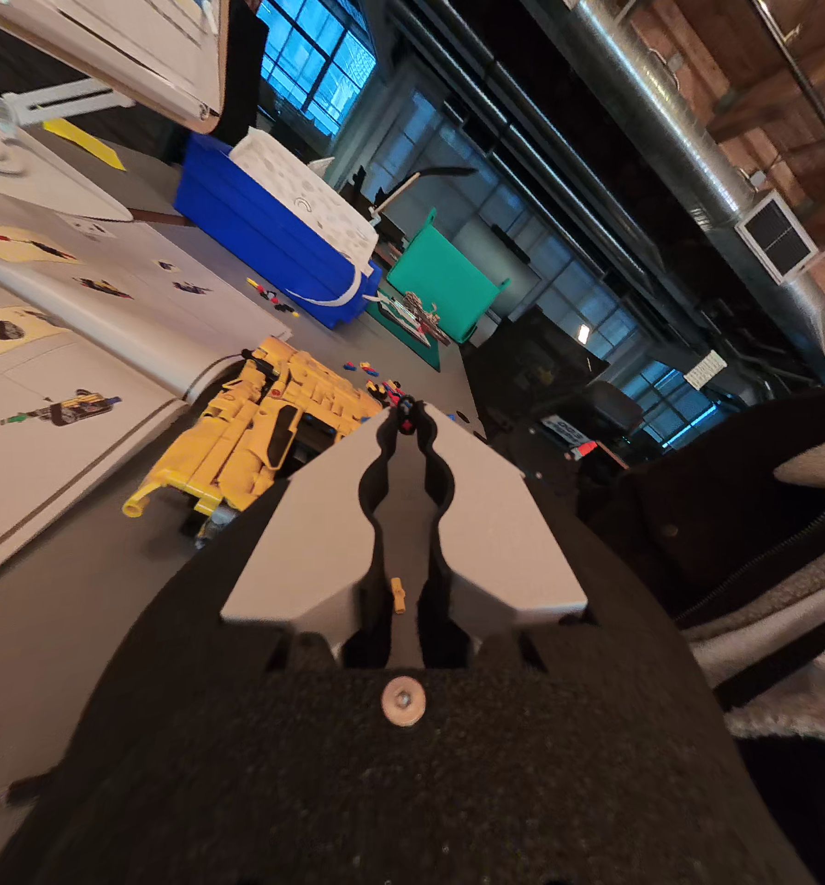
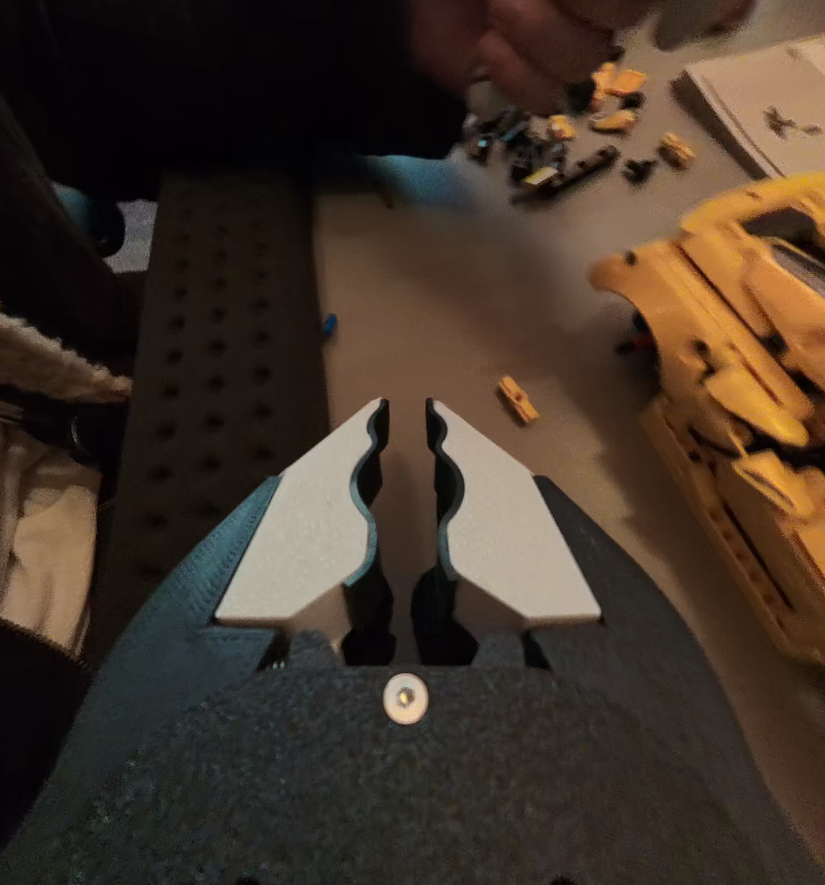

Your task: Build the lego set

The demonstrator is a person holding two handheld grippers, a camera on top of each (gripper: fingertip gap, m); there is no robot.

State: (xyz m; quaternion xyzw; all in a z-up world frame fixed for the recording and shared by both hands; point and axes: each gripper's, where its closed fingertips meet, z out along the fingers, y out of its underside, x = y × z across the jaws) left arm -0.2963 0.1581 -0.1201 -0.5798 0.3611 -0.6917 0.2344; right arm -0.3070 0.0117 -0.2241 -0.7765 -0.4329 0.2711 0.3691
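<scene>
Left wrist view looks along the left gripper, whose two grey fingers are pinched together at the tips on a small lego piece, blue, red and black, held clear of the table. Behind the tips, seen through the gap between the fingers, a small yellow pin lies on the table. Just to the left of the fingers sits the large yellow lego model, resting on the table with a black cable running to it. Ahead of the tips is a scatter of loose lego pieces in red, blue, yellow and black. To the far left lie the open instruction pages. Farther ahead and left stands a blue bin, and beyond it a green tray.

Right wrist view is blurred. The right gripper has its fingers parted by a narrow gap, with nothing between them, hovering over the bare table. Just ahead and to the right of its tips lies a small yellow connector piece. To the right is the yellow model, and to the left a perforated board with a small blue pin at its edge. Far ahead and right is a pile of dark and yellow pieces, with a blurred hand above it.
</scene>
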